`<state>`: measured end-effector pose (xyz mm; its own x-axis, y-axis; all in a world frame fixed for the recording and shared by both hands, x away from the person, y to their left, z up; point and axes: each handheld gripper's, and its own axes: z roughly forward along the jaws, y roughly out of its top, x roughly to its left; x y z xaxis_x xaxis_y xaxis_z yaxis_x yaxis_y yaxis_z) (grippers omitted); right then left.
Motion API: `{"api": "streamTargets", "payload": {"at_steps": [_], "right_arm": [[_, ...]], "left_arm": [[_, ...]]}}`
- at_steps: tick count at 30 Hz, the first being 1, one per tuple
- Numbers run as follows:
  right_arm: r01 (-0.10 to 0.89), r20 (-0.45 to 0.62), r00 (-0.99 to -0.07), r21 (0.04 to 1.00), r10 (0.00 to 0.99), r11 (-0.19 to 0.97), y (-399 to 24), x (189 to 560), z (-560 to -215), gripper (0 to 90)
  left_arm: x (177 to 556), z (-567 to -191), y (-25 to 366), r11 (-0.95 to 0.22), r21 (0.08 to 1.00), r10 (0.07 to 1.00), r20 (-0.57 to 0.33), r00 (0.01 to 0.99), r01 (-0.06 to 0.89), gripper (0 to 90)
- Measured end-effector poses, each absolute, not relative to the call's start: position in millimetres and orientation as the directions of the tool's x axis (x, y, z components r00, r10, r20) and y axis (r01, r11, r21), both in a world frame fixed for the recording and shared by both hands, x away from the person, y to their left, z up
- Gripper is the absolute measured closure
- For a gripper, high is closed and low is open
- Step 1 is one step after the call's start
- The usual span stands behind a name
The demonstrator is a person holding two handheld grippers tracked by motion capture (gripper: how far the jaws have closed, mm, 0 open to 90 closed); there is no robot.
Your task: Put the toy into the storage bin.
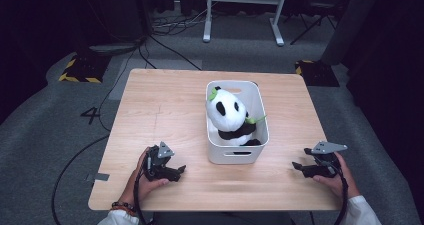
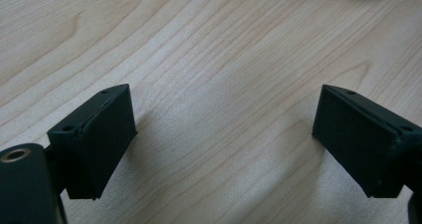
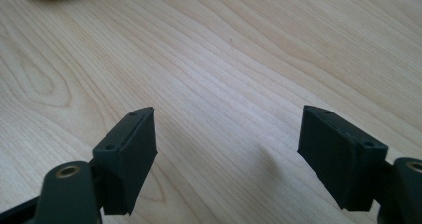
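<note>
Near the surface's front edge, both grippers' fingers stood wide, holding nothing: left gripper, right gripper. The plush panda sat in the white bin between them, toward the far edge.

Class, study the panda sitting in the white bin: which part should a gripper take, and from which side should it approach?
Probably the panda's head, from above. It sits upright with the head above the bin's rim, while the walls enclose its body, so a sideways approach looks blocked.
</note>
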<state>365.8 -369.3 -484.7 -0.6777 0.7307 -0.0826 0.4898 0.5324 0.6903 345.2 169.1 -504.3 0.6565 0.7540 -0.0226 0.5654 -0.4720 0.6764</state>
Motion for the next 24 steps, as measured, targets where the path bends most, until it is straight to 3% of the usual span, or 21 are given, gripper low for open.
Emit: {"api": "streamTargets", "payload": {"at_steps": [10,24], "right_arm": [[0.524,-0.008,-0.675,0.699,0.738,0.487,-381.8,361.3,-497.7,23.2],[0.496,-0.008,-0.662,0.745,0.749,0.446,-387.3,353.9,-503.8,22.3]], "left_arm": [[346.4,-504.1,168.8,-0.476,0.675,0.754,-0.017,0.657,0.564,9.6],[347.3,-504.2,167.8,-0.476,0.673,0.753,-0.021,0.657,0.566,9.2]]}}
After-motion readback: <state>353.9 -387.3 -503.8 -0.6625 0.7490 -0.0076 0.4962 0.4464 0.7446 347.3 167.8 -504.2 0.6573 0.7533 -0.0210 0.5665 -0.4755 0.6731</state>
